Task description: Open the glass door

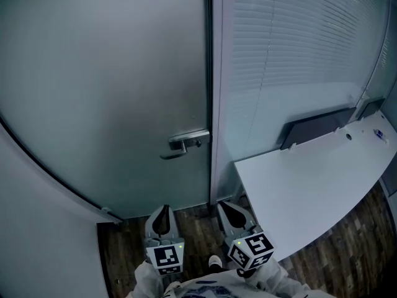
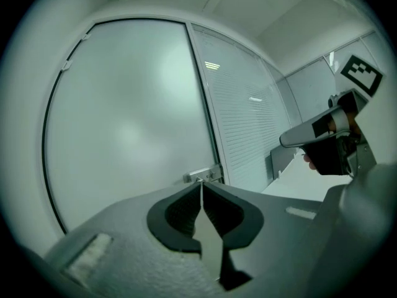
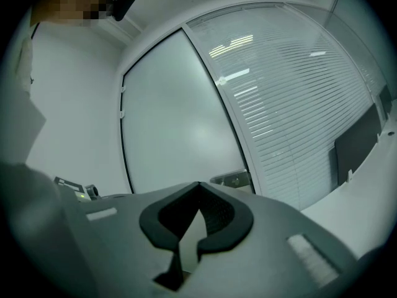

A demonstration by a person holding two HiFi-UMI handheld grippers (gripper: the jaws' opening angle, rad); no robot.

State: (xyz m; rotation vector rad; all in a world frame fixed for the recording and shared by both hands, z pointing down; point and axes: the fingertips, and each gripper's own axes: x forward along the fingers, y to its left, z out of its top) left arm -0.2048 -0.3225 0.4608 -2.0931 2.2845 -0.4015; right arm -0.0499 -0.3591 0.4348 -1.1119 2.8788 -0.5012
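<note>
Where the glass door [image 1: 105,85] is: straight ahead, shut.
Left gripper [image 1: 164,213]: jaws together, empty.
Right gripper [image 1: 228,210]: jaws together, empty.
Handle [image 1: 184,144]: door's right edge, well apart from both; open one, then press it down slowly.

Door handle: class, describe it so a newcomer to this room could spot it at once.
Find the large frosted glass door, left of the slatted blinds. On its right edge sits the handle: a silver lever on a metal plate, the only metal fitting on that edge of the plain pane.
</note>
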